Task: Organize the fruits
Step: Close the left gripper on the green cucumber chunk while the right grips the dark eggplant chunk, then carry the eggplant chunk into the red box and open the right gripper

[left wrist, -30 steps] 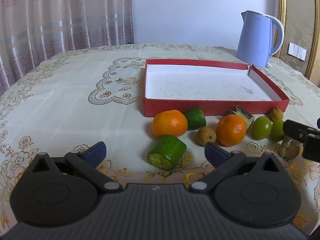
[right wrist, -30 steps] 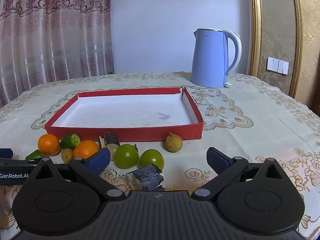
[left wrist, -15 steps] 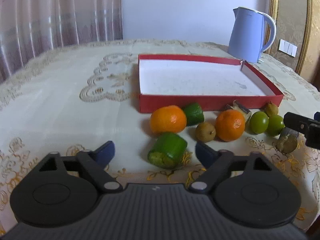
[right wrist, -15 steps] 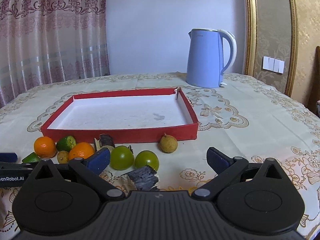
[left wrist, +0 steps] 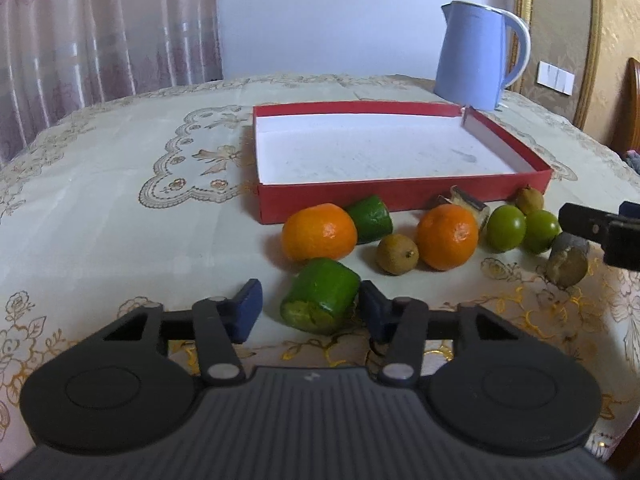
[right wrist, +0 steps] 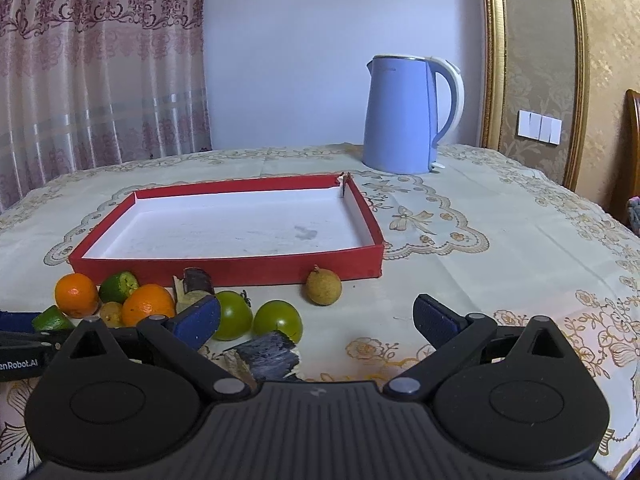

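Observation:
A cut green fruit piece (left wrist: 320,300) lies between the fingers of my left gripper (left wrist: 310,312), whose jaws are closing. The right pad is at its side and a small gap remains at the left pad. Behind it lie two oranges (left wrist: 319,232) (left wrist: 447,237), another green piece (left wrist: 370,218), a small brown fruit (left wrist: 397,254) and two round green fruits (left wrist: 505,227). The red tray (left wrist: 400,196) beyond them holds nothing. My right gripper (right wrist: 316,320) stands open above a dark-skinned chunk (right wrist: 268,354), with nothing between its pads.
A blue kettle (right wrist: 404,116) stands behind the tray's far right corner. Another brown fruit (right wrist: 323,286) sits against the tray's front wall. A second dark chunk (left wrist: 567,258) lies at the right. The cloth-covered table (right wrist: 500,240) stretches to the right.
The left gripper's jaws have narrowed from wide open to close around the green cut piece, and it has edged forward. The right gripper has kept still.

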{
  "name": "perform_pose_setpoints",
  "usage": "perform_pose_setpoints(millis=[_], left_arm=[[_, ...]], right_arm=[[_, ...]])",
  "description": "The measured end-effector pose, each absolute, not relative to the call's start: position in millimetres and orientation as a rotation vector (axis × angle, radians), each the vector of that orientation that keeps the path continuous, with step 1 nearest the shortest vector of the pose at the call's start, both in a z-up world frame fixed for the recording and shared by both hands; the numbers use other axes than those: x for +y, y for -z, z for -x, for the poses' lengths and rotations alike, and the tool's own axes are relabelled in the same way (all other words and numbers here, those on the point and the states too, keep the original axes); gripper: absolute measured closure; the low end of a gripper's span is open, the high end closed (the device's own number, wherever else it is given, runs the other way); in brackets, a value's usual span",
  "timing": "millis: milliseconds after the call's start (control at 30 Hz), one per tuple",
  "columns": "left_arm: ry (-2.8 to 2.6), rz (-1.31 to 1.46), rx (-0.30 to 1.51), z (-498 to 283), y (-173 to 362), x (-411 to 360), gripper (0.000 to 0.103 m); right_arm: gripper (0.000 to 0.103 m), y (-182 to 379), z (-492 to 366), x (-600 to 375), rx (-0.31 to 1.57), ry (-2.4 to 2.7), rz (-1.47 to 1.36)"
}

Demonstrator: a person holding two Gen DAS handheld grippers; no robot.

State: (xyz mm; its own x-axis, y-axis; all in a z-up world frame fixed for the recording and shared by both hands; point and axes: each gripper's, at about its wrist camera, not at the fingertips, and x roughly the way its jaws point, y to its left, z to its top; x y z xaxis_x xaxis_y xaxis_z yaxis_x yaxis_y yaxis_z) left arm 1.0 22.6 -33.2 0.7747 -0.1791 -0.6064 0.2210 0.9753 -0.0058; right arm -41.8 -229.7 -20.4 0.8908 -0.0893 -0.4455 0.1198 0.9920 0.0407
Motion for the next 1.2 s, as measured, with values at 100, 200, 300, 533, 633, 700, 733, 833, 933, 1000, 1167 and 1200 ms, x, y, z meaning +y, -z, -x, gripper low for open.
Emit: perform_pose_setpoints(millis=[100, 200, 300, 533, 633, 700, 733, 833, 933, 1000, 1167, 1200], left_arm=[[0.221, -0.058, 0.649, -3, 34, 23, 0.061], [0.228, -0.050, 0.645, -3, 34, 24, 0.067], [0.227, -0.047, 0.639, -3, 34, 24, 0.067], [0.227, -0.012, 0.617, 1, 31, 25, 0.067], [0.239, -0.014, 0.608, 4, 28, 25, 0.067], [0.240, -0.014, 0.605, 5, 27, 26, 0.067], [0.242, -0.012, 0.606, 5, 26, 26, 0.067], [0.242, -0.007, 0.608, 5, 26, 27, 0.067], [0.248, -0.008, 0.612, 5, 27, 26, 0.067], [0.249, -0.011, 0.614, 5, 28, 26, 0.067], [0.247, -0.006, 0.616, 4, 29, 27, 0.067], [0.246, -0.004, 0.618, 4, 29, 27, 0.067]], right_arm=[[0.000, 22, 44, -231, 0.453, 0.116, -0.053], [0.000, 24, 48, -233, 0.445, 0.128, -0.034], [0.000, 24, 54, -240, 0.423, 0.135, -0.027], [0.000, 25, 63, -249, 0.410, 0.087, -0.010], [0.000, 26, 61, -242, 0.420, 0.064, 0.011], [0.000, 27, 61, -238, 0.427, 0.056, 0.021], [0.000, 28, 60, -236, 0.432, 0.047, 0.018], [0.000, 29, 62, -231, 0.438, 0.010, 0.009], [0.015, 33, 58, -223, 0.457, -0.004, 0.037], [0.035, 36, 53, -220, 0.487, -0.036, 0.038], [0.063, 44, 47, -218, 0.534, -0.075, 0.016], [0.064, 44, 48, -217, 0.531, -0.087, 0.017]])
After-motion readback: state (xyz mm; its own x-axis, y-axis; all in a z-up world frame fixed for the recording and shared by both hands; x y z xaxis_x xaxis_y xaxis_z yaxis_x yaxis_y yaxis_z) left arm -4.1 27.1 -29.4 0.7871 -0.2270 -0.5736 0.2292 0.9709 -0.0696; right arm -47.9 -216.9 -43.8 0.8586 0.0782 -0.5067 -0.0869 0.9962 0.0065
